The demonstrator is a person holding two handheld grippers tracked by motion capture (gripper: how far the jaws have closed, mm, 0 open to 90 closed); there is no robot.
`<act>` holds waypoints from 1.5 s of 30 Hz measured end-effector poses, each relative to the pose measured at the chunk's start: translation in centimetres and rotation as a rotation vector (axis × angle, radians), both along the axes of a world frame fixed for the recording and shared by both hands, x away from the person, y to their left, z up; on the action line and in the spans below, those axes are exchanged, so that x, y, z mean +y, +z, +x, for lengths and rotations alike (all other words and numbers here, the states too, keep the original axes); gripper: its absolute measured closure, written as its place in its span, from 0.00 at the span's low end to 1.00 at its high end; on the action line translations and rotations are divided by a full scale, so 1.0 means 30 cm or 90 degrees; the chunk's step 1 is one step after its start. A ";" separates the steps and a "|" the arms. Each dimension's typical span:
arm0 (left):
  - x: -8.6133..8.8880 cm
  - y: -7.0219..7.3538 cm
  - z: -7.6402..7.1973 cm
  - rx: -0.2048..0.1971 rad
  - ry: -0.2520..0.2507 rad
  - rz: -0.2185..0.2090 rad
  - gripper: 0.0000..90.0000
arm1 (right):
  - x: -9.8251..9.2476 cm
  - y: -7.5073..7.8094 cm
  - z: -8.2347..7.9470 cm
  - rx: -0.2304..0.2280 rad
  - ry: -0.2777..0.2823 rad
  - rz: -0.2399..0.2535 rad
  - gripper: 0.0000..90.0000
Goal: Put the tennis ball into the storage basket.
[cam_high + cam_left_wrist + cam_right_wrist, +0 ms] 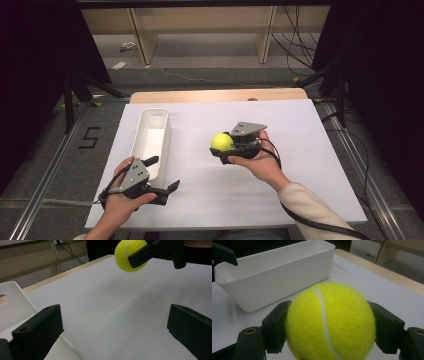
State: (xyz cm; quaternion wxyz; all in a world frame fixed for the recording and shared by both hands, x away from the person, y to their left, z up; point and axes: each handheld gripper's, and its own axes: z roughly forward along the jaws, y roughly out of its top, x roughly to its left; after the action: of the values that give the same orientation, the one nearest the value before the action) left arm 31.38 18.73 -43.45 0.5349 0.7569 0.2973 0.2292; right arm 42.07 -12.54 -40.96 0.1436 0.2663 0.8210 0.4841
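Ball: a tennis ball [221, 141], round and fuzzy, bright yellow felt with a curved white seam; it is held off the table, right of the bin.
Right gripper: the right gripper [223, 148] pinches the ball, one blocky black jaw pressed against each side; in the right gripper view the felt bulges out between the flat jaw faces.
Left gripper: the left gripper [164, 173] has its jaws spread wide with nothing between them, near the table's front edge, just beside the near end of the bin.
Bin: a long, narrow bin [145, 131] of smooth white plastic, with rounded corners and a thin rim; its inside looks bare.
Table: the table [300, 150] has a flat, matte white sheet on top, with a pale wooden edge at the far side.
Hands: the right hand [261, 161] cups its gripper from below; a light sleeve covers the forearm.
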 end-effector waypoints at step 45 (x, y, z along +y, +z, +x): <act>0.001 0.002 -0.002 -0.002 0.001 0.000 0.00 | 0.044 0.021 0.020 -0.003 0.002 0.022 0.29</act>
State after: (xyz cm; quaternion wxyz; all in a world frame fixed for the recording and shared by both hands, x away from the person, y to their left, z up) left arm 31.33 18.76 -43.40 0.5354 0.7561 0.2971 0.2310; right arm 42.68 -11.23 -40.33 0.1407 0.2663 0.8127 0.4988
